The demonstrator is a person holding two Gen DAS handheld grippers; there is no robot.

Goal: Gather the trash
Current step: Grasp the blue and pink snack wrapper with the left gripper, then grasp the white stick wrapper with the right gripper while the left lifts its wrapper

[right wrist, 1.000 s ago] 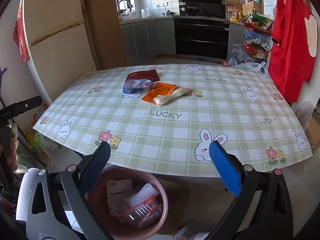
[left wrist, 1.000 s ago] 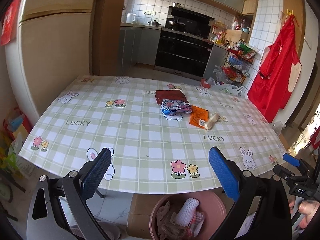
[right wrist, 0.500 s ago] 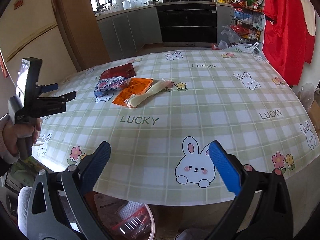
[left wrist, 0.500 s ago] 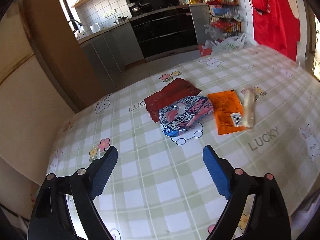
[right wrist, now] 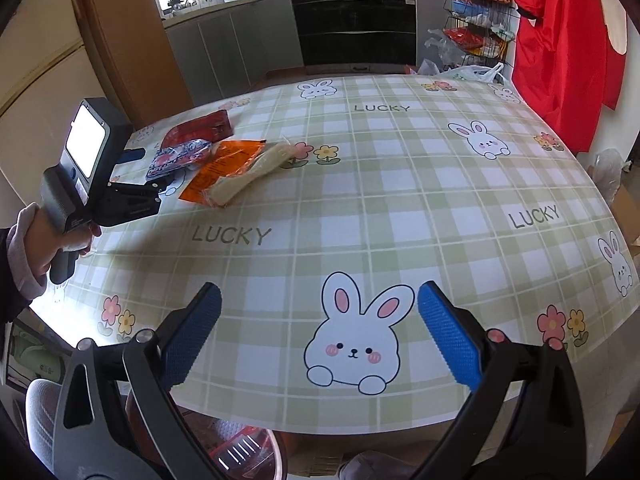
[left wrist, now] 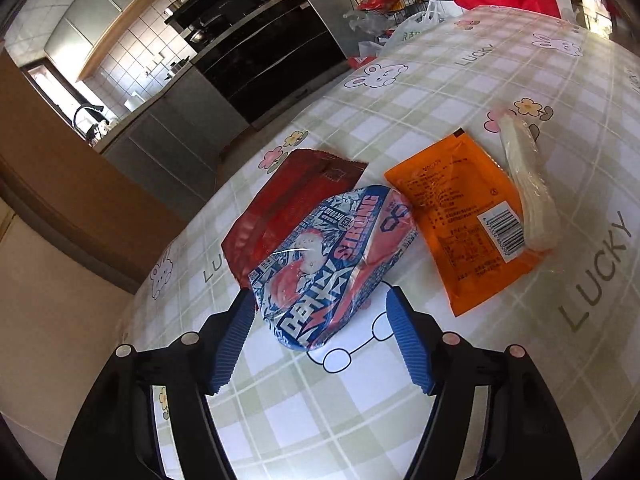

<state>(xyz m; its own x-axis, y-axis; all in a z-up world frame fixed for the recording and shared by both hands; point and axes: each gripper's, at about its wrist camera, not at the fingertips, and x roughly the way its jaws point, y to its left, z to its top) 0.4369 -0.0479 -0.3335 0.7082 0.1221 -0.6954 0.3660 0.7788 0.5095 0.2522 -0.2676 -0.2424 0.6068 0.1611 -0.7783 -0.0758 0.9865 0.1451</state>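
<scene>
Right gripper (right wrist: 320, 332) hangs wide open over the table (right wrist: 400, 216) near edge, nothing between its pads. Left gripper (left wrist: 316, 332) is closing around the blue snack packet (left wrist: 332, 260), pads not touching. Beyond it: red wrapper (left wrist: 280, 204), orange sachet (left wrist: 468, 216), pale tube wrapper (left wrist: 528, 188).

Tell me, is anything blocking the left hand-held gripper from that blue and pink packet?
Nothing visible. The left hand-held gripper is closing with the blue and pink packet already between its jaws; the red wrapper lies partly underneath.
</scene>
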